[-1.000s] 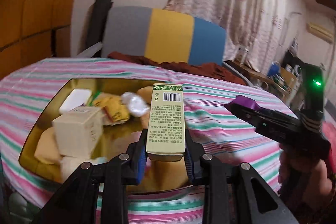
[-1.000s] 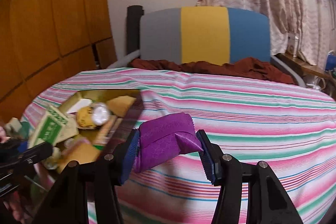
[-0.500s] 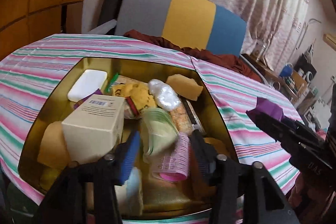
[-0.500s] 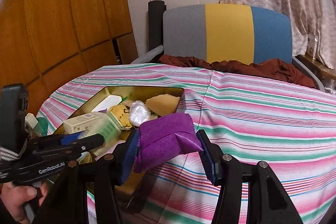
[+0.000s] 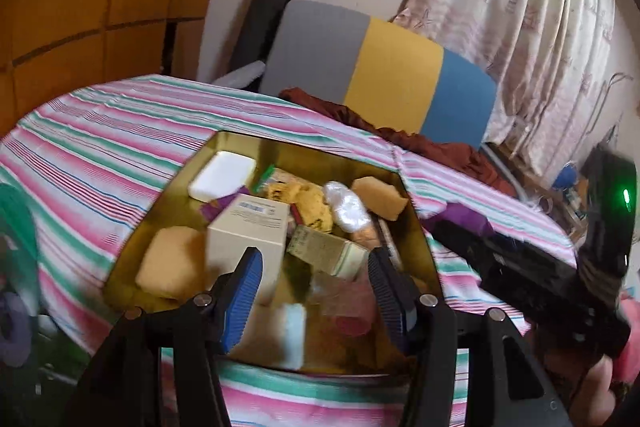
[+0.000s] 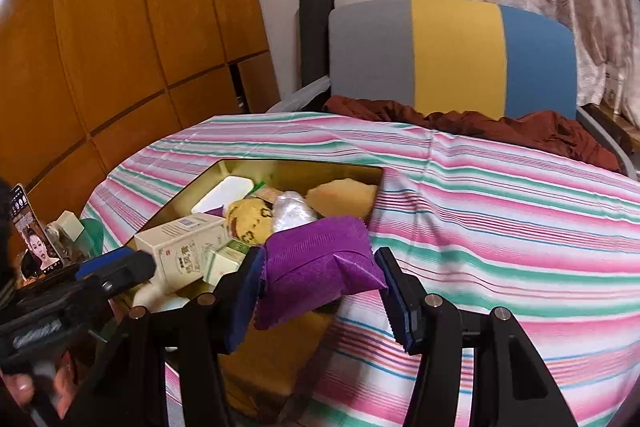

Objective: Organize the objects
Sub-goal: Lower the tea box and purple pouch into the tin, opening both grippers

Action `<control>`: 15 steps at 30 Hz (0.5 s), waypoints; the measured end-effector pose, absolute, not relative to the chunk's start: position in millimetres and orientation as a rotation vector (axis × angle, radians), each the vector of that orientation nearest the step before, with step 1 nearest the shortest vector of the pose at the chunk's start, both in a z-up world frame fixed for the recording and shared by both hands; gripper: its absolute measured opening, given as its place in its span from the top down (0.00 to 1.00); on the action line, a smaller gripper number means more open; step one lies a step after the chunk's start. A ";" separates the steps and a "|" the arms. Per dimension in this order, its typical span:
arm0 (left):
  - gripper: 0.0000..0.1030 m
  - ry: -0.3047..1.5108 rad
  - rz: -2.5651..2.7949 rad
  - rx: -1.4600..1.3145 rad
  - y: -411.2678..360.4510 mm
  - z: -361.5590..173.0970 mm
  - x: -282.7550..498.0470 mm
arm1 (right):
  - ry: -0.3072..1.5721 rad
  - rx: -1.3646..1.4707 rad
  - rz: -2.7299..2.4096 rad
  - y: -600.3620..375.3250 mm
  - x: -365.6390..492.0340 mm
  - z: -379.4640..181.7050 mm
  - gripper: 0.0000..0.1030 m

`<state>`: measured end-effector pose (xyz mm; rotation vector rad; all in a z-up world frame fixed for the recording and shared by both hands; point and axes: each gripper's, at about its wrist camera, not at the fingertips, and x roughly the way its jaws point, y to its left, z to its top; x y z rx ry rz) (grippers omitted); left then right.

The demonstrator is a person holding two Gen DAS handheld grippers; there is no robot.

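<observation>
While the right gripper (image 6: 320, 287) pinches the purple packet (image 6: 316, 263) between its blue pads, the packet hangs over the near right corner of the gold tin (image 6: 304, 169), so the relation that matters is plain: the tin's open well lies ahead and to the left of the packet, with only the tin's right wall between the packet and the striped tablecloth (image 6: 500, 227); a short carry to the left and a lowering would, I judge, bring it over the heap. The packet's long axis runs across the jaws, roughly left to right, and its near left corner droops below the pads; it looks soft, so it should settle flat wherever it lands. The left gripper (image 5: 316, 283) stands spread and empty over the near half of the tin, its pads apart with nothing pressed between them; below and beyond it lie a cream box (image 5: 248, 231), a green carton (image 5: 324, 251) on its side, yellow sponges (image 5: 172, 267) and a white bar (image 5: 222, 175) at the far left. That left gripper sits nearer the tin's middle, yet it carries nothing; the right hand holds the task's thing and is the one to move. Free room in the tin seems to be at the near right, though blur there leaves this uncertain; the left gripper may crowd that path.
</observation>
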<state>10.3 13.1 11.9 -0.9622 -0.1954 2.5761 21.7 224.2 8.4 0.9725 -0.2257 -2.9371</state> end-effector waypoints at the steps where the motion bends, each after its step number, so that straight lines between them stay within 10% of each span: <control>1: 0.46 -0.179 2.594 -0.974 12.5 12.9 11.5 | -0.229 0.974 -2.926 221.4 16.1 8.3 0.45; 11: 0.46 -0.106 2.703 -1.106 3.9 12.5 11.4 | -0.372 1.146 -2.831 213.5 -40.4 -19.8 0.35; 15: 0.46 -0.087 2.734 -1.127 2.1 14.9 11.1 | -0.481 1.118 -2.852 225.7 -29.2 -17.6 0.14</control>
